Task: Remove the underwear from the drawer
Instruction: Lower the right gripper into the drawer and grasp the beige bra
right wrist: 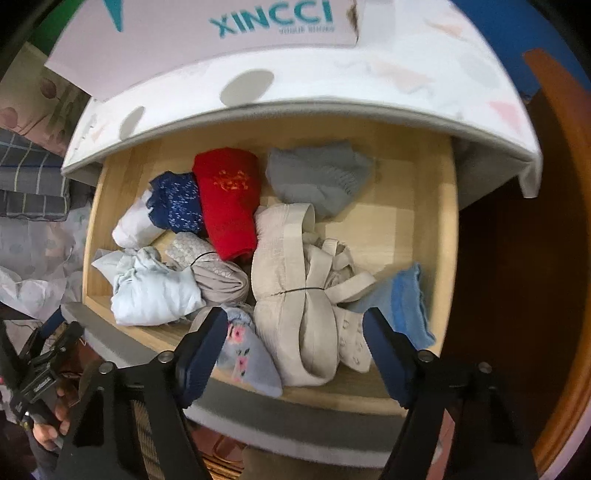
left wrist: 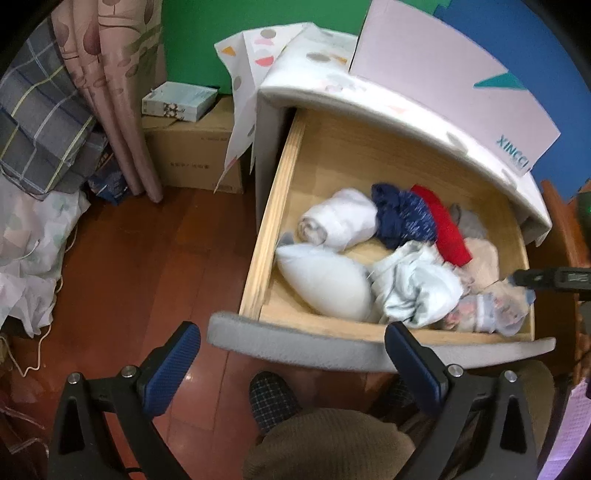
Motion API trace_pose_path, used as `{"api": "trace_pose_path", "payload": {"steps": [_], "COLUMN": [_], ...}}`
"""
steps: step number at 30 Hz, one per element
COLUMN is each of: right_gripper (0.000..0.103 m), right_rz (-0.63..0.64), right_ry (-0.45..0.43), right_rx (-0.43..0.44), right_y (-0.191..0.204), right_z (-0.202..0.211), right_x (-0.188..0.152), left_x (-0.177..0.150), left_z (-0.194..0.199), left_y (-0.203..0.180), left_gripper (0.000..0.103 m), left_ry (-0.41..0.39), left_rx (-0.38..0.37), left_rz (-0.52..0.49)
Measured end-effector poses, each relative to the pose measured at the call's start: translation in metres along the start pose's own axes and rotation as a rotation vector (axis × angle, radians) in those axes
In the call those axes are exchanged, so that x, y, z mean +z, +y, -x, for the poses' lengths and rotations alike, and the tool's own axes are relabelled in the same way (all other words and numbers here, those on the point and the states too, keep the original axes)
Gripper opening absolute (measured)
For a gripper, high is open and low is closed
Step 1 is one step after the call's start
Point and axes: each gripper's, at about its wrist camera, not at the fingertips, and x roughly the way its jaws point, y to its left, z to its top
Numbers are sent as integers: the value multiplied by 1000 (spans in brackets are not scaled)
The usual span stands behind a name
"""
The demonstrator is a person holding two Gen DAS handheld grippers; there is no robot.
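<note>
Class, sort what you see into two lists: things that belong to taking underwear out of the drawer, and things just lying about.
Belongs to the job:
drawer
red garment
beige bra
right gripper, open
left gripper, open

Just lying about:
XINCCI box
cardboard carton
curtain
plaid slipper

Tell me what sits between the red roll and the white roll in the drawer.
A navy garment with pale flecks lies between the red roll and the white roll, touching both. The right wrist view shows it best; the left wrist view agrees.
</note>
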Motion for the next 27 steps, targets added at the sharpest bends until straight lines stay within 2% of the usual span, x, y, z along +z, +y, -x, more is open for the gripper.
{"api": "trace_pose_path", "payload": {"steps": [4, 7, 9, 12, 16, 21, 27], "right_gripper": [69, 68, 59, 55, 55, 68, 69], "right_rz": [6, 30, 43, 63, 86, 133, 185], "right_ry": [47, 72, 104, 140, 169, 206, 207], "right_rx": [9, -30, -51, -95, -95, -131, -186], "right_y": [6, 12, 15, 19, 23, 30, 38], "right_z": [-16, -28, -39, -53, -67, -87, -111], "right_x": [11, 17, 21, 23, 28, 31, 30], "left_x": [11, 16, 19, 23, 25, 28, 31], "left_z": [7, 6, 4, 0, -6, -15, -26], "left_y": [-2, -6, -8, -14, -21, -33, -49], "left_gripper": [102, 102, 102, 102, 102, 102, 102], "left_ry": [-21, -20, -16, -7, 8, 30, 71], "left_rx": [-20, -14, -16, -11, -4, -3, -9], "left_rz": [-7, -27, -36, -54, -82, -113, -153]}}
